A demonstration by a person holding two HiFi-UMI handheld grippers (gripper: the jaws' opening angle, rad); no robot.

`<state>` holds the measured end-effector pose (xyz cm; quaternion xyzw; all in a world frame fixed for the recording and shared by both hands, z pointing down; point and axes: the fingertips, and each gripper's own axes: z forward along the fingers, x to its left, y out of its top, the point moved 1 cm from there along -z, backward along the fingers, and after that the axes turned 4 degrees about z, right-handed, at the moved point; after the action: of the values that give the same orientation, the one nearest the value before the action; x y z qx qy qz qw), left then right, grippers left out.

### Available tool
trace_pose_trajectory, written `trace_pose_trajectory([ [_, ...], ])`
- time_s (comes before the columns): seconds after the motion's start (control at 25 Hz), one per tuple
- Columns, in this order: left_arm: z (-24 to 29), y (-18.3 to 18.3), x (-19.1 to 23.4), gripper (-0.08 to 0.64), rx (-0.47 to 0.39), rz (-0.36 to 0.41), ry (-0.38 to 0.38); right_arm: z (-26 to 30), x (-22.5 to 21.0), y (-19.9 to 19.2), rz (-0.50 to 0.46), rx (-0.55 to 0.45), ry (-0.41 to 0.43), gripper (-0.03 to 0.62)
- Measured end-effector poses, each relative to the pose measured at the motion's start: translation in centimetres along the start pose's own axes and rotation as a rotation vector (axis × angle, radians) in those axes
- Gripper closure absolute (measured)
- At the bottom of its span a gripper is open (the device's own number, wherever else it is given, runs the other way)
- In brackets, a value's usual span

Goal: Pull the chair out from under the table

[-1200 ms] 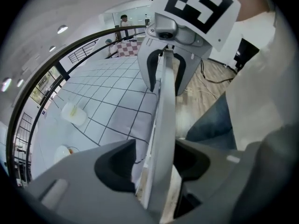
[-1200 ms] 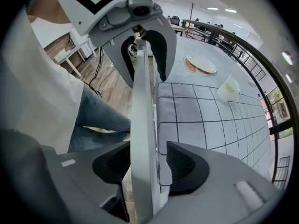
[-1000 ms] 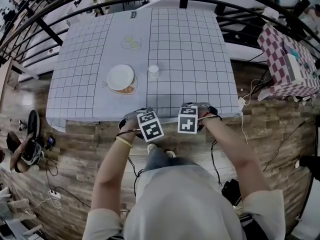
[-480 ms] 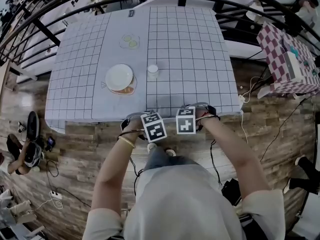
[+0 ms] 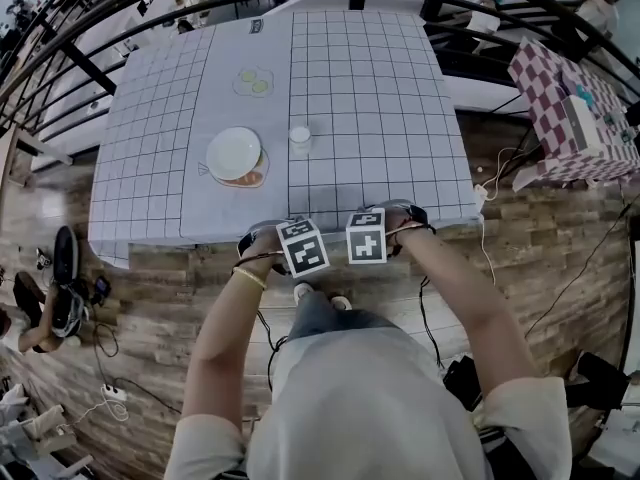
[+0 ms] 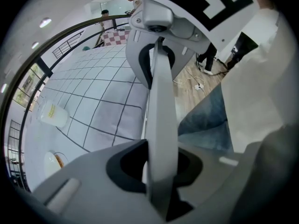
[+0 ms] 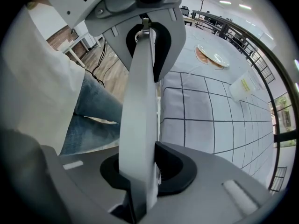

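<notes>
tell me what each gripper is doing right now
left gripper: closed on the chair back
right gripper: closed on the same chair back

Table [image 5: 400,88], gridded cloth [image 5: 150,188] over it; on top: white plate [image 5: 233,153], cup [image 5: 299,136], small dish [image 5: 252,82].

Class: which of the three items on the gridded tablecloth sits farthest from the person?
The clear dish with pale green pieces, toward the far side; the white plate and small white cup lie nearer the person.
</notes>
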<state>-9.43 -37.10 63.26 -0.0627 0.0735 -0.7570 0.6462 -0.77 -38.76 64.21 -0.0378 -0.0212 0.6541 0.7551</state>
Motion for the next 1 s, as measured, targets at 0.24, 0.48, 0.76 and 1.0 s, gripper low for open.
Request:
trace_pose_trajectory([
  [0.24,-0.1,-0.1,-0.1,0.476,0.002,-0.004,-0.005,0.0,0.1,0.0,0.013,0.005,0.011,0.514],
  [0.48,0.0,0.0,-0.5,0.476,0.002,-0.001,-0.005,0.0,0.5,0.0,0.026,0.005,0.022,0.514],
  [0.76,-0.1,-0.1,-0.8,0.476,0.014,0.011,-0.004,-0.1,1.1,0.0,0.064,0.008,0.049,0.511],
  [1.0,-0.2,-0.2,-1.2,0.474,0.038,0.031,-0.022,-0.2,1.8,0.2,0.087,0.001,0.062,0.509],
])
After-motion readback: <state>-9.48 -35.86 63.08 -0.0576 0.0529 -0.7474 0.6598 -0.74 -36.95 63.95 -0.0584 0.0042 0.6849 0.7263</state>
